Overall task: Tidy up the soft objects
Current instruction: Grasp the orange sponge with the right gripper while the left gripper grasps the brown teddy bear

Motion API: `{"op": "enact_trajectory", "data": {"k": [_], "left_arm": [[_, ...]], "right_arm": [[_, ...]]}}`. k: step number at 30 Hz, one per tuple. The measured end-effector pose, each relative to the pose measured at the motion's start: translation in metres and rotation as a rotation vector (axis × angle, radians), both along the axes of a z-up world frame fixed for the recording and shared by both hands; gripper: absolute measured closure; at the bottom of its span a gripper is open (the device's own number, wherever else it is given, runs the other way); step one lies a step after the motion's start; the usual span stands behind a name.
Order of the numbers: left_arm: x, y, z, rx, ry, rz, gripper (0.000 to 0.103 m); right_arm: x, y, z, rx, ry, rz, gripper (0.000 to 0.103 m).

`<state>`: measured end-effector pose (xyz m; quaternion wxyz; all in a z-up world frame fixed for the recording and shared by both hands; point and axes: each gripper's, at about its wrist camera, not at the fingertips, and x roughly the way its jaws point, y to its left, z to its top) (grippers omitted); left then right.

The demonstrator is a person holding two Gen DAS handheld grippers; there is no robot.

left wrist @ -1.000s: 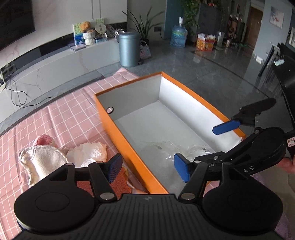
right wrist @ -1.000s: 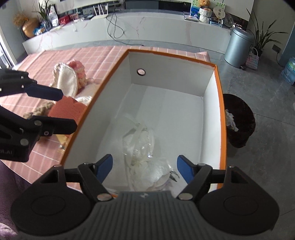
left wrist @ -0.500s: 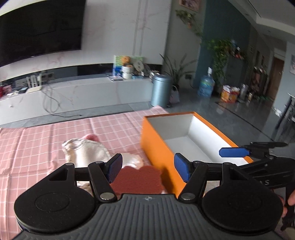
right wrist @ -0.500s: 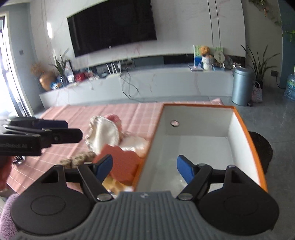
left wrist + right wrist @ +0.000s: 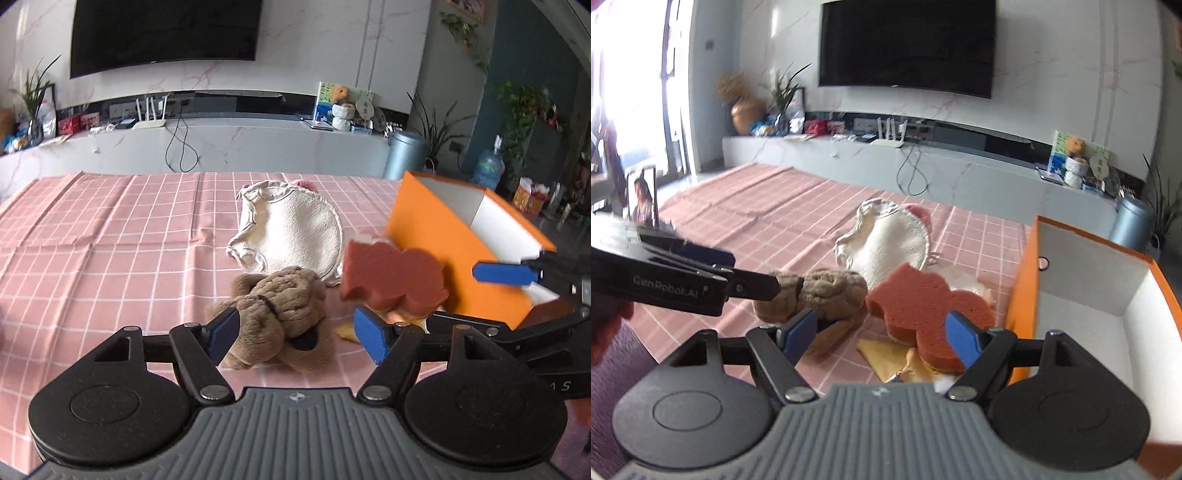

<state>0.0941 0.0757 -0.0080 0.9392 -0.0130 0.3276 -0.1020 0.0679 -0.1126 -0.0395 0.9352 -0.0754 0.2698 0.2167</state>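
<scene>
Over the pink checked tablecloth [image 5: 110, 236] both tools hang low with their jaws spread. The left gripper [image 5: 297, 334] has just been widening its jaws; the brown plush toy [image 5: 280, 314] lies between its blue pads [image 5: 369, 338] and beyond them, but the pads do not press on it. The right gripper [image 5: 881, 338] also stands open and holds nothing; past its tips sits the rust-red sponge [image 5: 923, 302], a lobed flat piece resting on a small heap of yellowish and white scraps [image 5: 886, 356].

All the soft things are bunched near the tablecloth's right-hand side, close against the orange box [image 5: 1023, 295]. The plush toy is nearest the front edge, just left of the sponge. Behind them lies a cream cloth pouch [image 5: 291, 232], round and rumpled, with something pink [image 5: 304, 183] peeking from its far side. The sponge is just beside the box's orange wall; whether it touches I cannot tell. The box is open-topped and white inside, at the right edge of the cloth
</scene>
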Motion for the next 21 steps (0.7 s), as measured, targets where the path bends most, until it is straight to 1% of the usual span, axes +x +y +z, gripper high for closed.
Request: {"op": "enact_trajectory", "data": {"k": [2, 5, 8, 11, 13, 15, 19, 21], "left_arm": [[0.007, 0.002, -0.001, 0.026, -0.007, -0.036, 0.018], [0.016, 0.01, -0.008, 0.052, 0.017, -0.086, 0.017], [0.028, 0.012, -0.017, 0.105, 0.061, -0.178, 0.015], [0.041, 0.009, -0.028, 0.187, 0.12, -0.302, 0.015], [0.047, 0.004, -0.032, 0.242, 0.134, -0.353, 0.015], [0.057, 0.002, -0.036, 0.271, 0.151, -0.379, 0.015], [0.076, 0.001, -0.045, 0.265, 0.2, -0.413, 0.015], [0.085, 0.002, -0.05, 0.274, 0.215, -0.406, 0.015]], "right_arm": [[0.008, 0.008, -0.006, -0.071, -0.008, 0.046, 0.024], [0.027, 0.016, -0.01, -0.19, -0.014, 0.099, 0.02], [0.049, 0.016, -0.011, -0.28, 0.013, 0.158, 0.015], [0.07, 0.018, -0.013, -0.38, 0.043, 0.207, 0.013], [0.084, 0.019, -0.016, -0.427, 0.079, 0.243, 0.01], [0.097, 0.021, -0.02, -0.464, 0.126, 0.277, 0.008], [0.118, 0.024, -0.026, -0.528, 0.189, 0.315, 0.007], [0.124, 0.026, -0.029, -0.556, 0.204, 0.336, 0.007]]}}
